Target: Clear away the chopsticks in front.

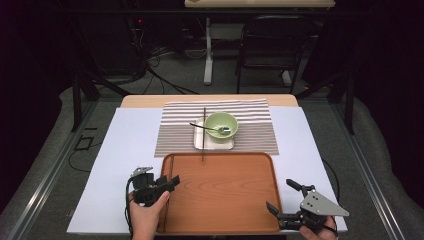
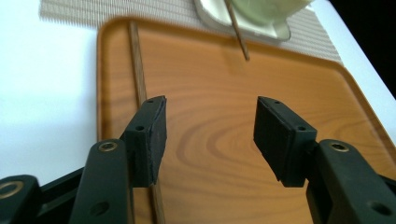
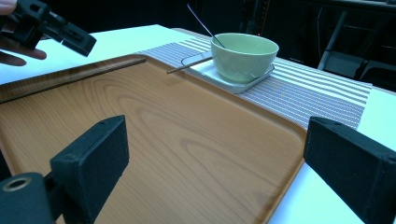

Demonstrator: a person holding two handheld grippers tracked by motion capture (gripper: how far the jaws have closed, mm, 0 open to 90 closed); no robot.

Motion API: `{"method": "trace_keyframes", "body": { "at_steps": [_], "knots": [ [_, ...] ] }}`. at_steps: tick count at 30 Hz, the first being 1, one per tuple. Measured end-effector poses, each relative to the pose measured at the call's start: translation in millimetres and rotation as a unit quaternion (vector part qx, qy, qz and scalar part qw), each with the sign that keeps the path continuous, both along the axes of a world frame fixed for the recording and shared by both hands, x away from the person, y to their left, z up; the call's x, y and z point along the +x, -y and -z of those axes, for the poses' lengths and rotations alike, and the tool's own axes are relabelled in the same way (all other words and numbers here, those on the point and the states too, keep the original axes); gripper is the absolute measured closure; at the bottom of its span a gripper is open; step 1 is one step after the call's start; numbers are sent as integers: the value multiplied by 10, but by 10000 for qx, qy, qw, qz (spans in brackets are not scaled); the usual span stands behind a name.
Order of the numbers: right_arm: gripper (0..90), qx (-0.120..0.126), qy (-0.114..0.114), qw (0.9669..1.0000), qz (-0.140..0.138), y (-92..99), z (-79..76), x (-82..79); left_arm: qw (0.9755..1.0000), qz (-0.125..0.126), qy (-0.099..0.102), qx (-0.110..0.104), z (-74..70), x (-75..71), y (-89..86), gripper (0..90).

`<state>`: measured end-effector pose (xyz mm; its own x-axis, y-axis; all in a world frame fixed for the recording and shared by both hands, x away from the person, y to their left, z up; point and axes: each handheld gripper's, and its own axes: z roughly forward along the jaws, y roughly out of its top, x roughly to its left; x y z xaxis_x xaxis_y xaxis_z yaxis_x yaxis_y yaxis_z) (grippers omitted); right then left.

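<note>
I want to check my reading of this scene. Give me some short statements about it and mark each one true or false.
1. One chopstick lies in the tray along its left edge. True.
2. The left gripper holds that chopstick. False: its jaws are open, nothing between them.
3. The bowl is in the tray. False: it sits on a small plate on the striped mat.
4. A spoon rests in the bowl. True.

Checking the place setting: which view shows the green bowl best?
The right gripper view: the green bowl shows whole, side-on, near. The high view shows it small from above; the left gripper view clips it at the top edge.
</note>
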<state>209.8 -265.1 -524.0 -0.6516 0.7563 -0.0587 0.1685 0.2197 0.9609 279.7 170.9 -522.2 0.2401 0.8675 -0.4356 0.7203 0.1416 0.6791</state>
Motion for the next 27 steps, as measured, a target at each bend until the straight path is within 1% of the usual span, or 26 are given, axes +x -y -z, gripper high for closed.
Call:
{"method": "trace_keyframes", "body": {
  "at_steps": [2,3,4,7,9,11,12,14,17,21,24,26,27],
  "knots": [
    [67,-6,4,10000,-5,0,0,0,9998,27,198,90,-21,17,-9,442],
    [67,-5,5,10000,-6,1,0,0,9992,57,341,183,-32,27,-15,441],
    [67,3,1,10000,-3,0,0,0,9988,82,428,230,-44,39,-21,439],
    [67,3,-1,10000,-7,1,1,2,9992,136,372,102,-103,82,-46,439],
    [67,7,-3,10000,-9,1,1,2,9991,153,385,77,-138,101,-42,432],
    [67,-6,-1,10000,-13,1,2,3,9993,179,334,80,-183,132,-38,393],
    [67,-6,-3,10000,-13,1,3,4,9993,173,318,98,-203,146,-31,370],
    [67,-1,-15,10000,-9,-1,4,4,9991,189,320,198,-237,174,-23,329],
    [67,-5,-9,10000,-10,-2,5,4,9986,227,381,304,-301,234,-17,306],
    [67,-2,-13,10000,-9,-2,7,7,9982,244,437,329,-386,318,-33,293],
    [67,-5,-9,10000,-10,-4,7,7,9980,278,413,376,-455,393,-46,285],
    [67,-13,-1,10000,-17,-4,7,8,9982,296,397,337,-484,445,-61,278],
    [67,-14,-3,10000,-15,-4,7,9,9983,277,368,351,-502,473,-67,273]
  ]
}}
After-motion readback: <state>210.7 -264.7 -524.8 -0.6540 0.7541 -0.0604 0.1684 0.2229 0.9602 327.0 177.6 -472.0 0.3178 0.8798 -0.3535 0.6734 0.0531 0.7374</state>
